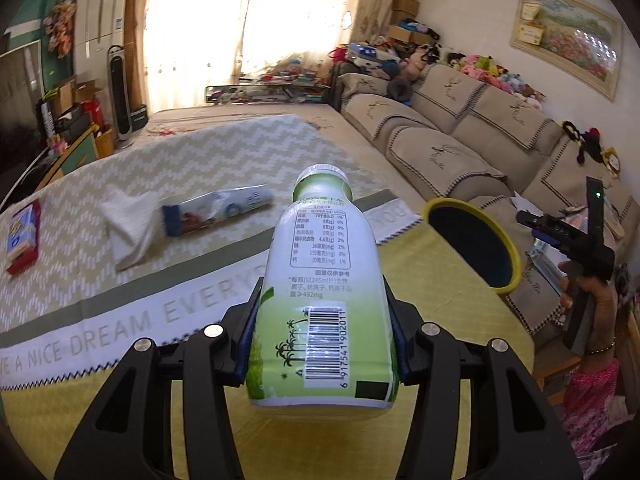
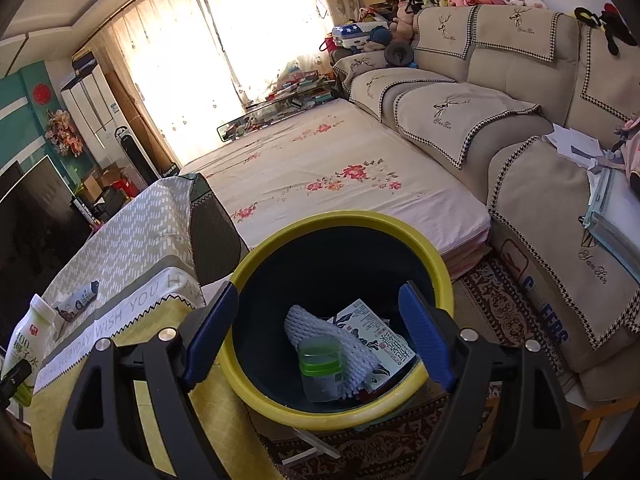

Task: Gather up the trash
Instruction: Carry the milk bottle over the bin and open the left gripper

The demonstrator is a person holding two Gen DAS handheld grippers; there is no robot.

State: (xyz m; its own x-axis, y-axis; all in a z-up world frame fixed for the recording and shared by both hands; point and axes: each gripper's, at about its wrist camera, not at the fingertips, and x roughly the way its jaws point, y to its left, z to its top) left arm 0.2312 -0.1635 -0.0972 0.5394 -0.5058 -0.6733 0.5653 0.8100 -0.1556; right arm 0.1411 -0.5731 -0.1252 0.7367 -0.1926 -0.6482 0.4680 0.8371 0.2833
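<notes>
Left gripper (image 1: 322,334): about half open, both blue pads pressed on the lower sides of a white-and-green plastic drink bottle (image 1: 326,280) with a white screw cap. Bottle held clear above the yellow tablecloth (image 1: 432,276), cap pointing away from the camera, barcode label facing up. Nothing else touching the bottle.

Right gripper (image 2: 322,334): jaws wide apart, nothing between the pads, no contact with anything. Positioned over a round bin with a yellow rim and dark inside (image 2: 438,264), standing beside the table on a patterned carpet (image 2: 500,308). Inside the bin: a white foam fruit net (image 2: 320,326), a clear plastic jar with a green lid (image 2: 320,364) and a printed paper box (image 2: 378,334), all lying together at the bottom.

On the table, well apart from the held bottle: a crumpled white tissue (image 1: 128,224) touching a long printed plastic wrapper (image 1: 218,212), on the beige zigzag table runner (image 1: 192,168). Near the far left edge, a small red-and-blue packet (image 1: 22,238).

Also seen from the left wrist: a hand (image 1: 592,296) grasping the handle of the right gripper, just beside the bin rim.
</notes>
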